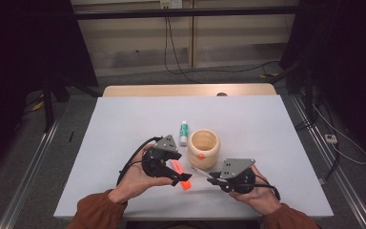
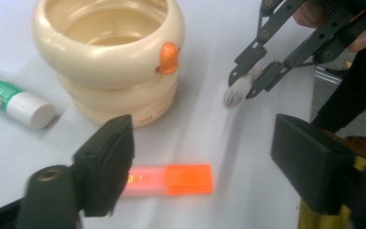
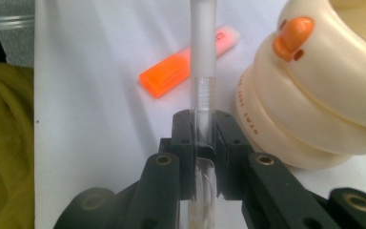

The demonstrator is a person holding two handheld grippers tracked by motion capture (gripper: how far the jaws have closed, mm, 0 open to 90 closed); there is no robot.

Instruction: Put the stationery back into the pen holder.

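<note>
An orange highlighter (image 2: 171, 180) lies flat on the white table (image 1: 124, 129), below and between the wide-apart jaws of my left gripper (image 2: 207, 162), untouched by either jaw. In the high view the left gripper (image 1: 177, 178) hovers just over the highlighter (image 1: 186, 184). My right gripper (image 3: 203, 129) is shut on a clear white pen (image 3: 203, 57) that sticks out forward, past the highlighter (image 3: 181, 67). A cream pot (image 1: 203, 148) with an orange beak stands between and behind both grippers. The right gripper (image 1: 213, 180) points left, with the pen (image 1: 201, 171) near the pot's base.
A green and white glue stick (image 1: 184, 132) lies just left of the pot. The pot (image 2: 109, 57) is empty as far as I can see. A wooden strip (image 1: 190, 90) runs along the table's far edge. Bare tabletop stretches left, right and behind.
</note>
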